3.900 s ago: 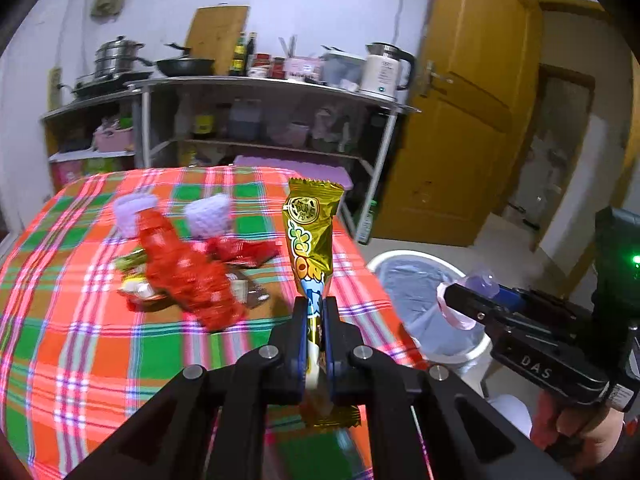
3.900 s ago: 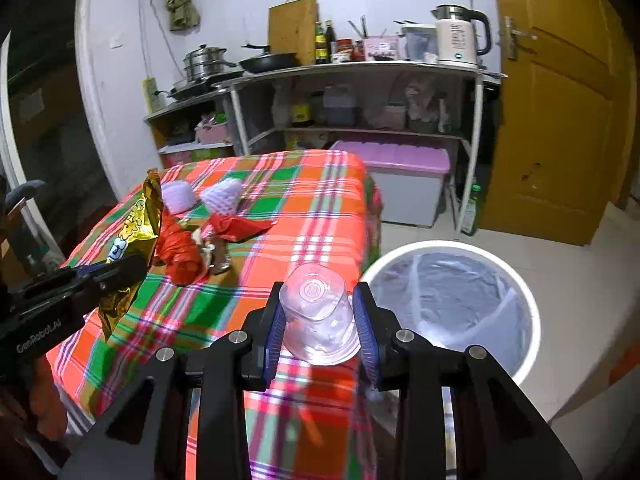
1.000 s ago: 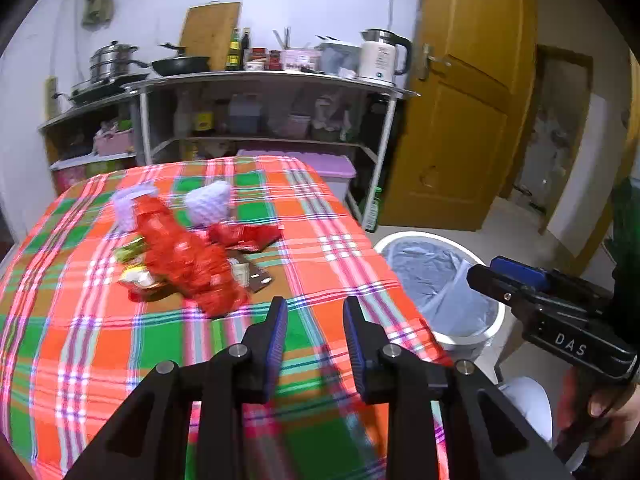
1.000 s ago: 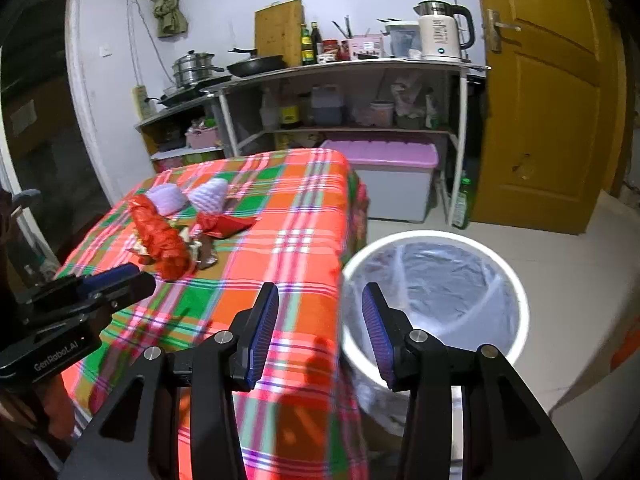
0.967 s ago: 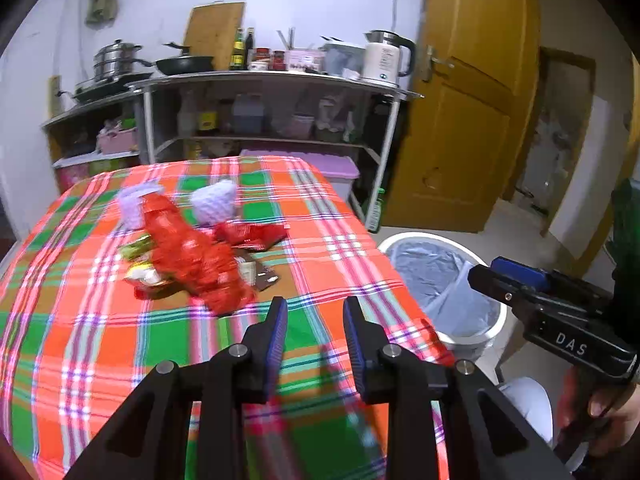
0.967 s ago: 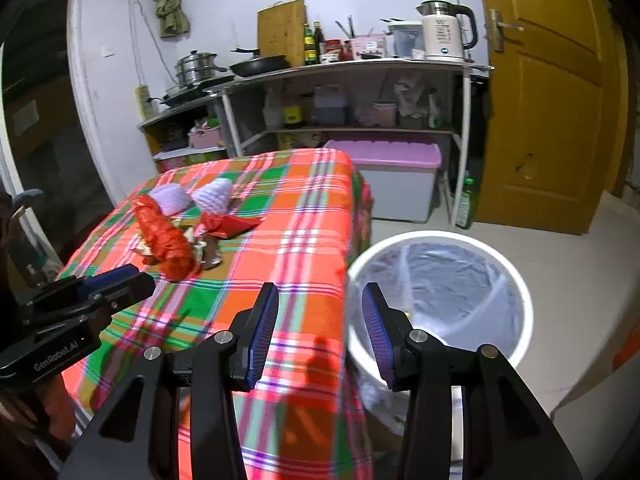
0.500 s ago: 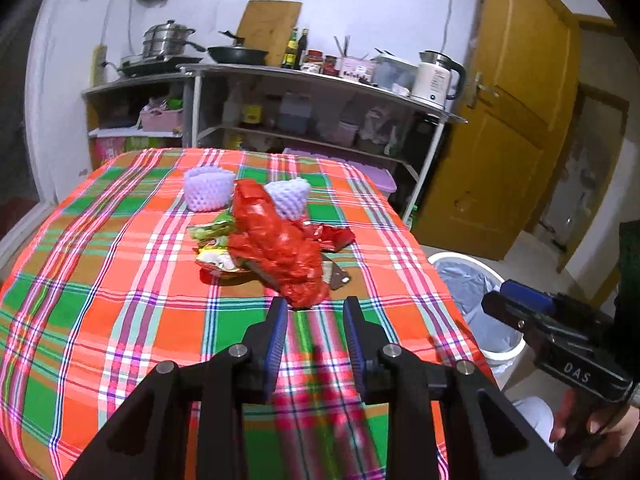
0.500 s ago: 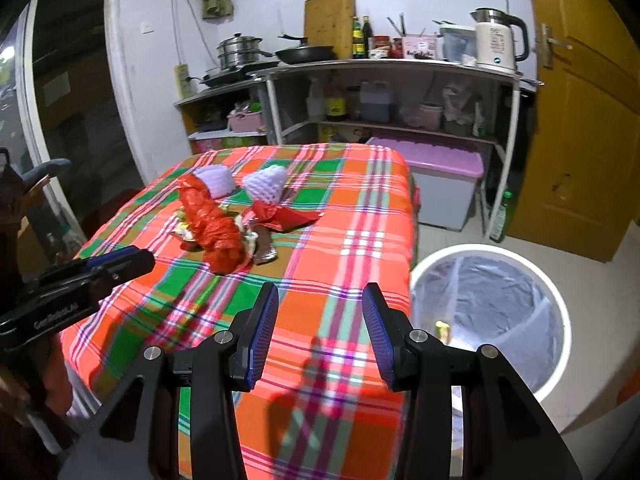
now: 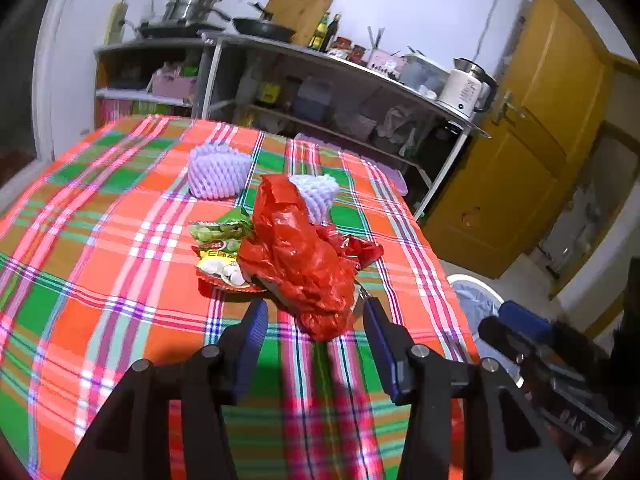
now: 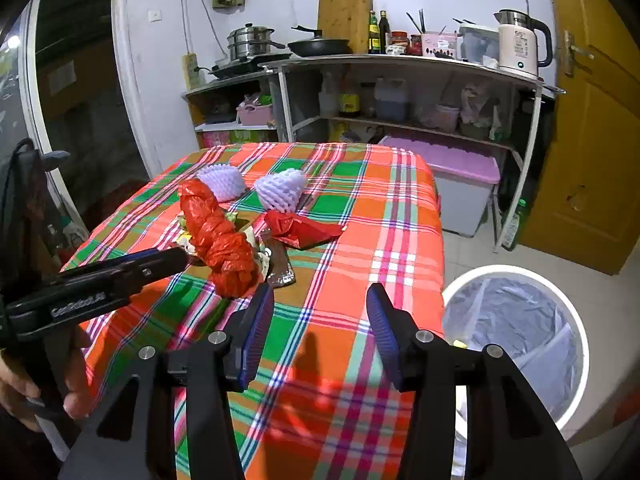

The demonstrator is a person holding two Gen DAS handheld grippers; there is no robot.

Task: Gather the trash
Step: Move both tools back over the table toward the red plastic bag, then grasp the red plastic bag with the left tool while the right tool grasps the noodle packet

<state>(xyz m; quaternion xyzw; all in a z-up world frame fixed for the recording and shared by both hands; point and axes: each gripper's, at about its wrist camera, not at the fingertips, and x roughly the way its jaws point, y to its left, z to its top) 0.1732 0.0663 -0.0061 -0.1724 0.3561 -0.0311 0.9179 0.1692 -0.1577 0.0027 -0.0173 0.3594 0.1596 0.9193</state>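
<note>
A crumpled red plastic bag (image 9: 304,256) lies on the plaid tablecloth (image 9: 100,280), over several snack wrappers (image 9: 218,248) and beside two white foam fruit nets (image 9: 218,176). My left gripper (image 9: 314,314) is open and empty, its jaws either side of the bag's near end. My right gripper (image 10: 320,300) is open and empty above the table's near right part, right of the red bag (image 10: 220,244). A red wrapper (image 10: 300,232) lies beyond it. The white trash bin (image 10: 516,344) with a liner stands on the floor to the right.
A metal shelf unit (image 10: 400,92) with pots, bottles and a kettle (image 10: 520,44) stands behind the table. A lilac storage box (image 10: 460,196) sits under it. A yellow door (image 10: 592,140) is at the right. The bin also shows in the left wrist view (image 9: 476,300).
Both grippers let go of a yellow wrapper and a plastic cup earlier and now stand open. Both swung from the bin to the table; the left jaws widened near the red bag.
</note>
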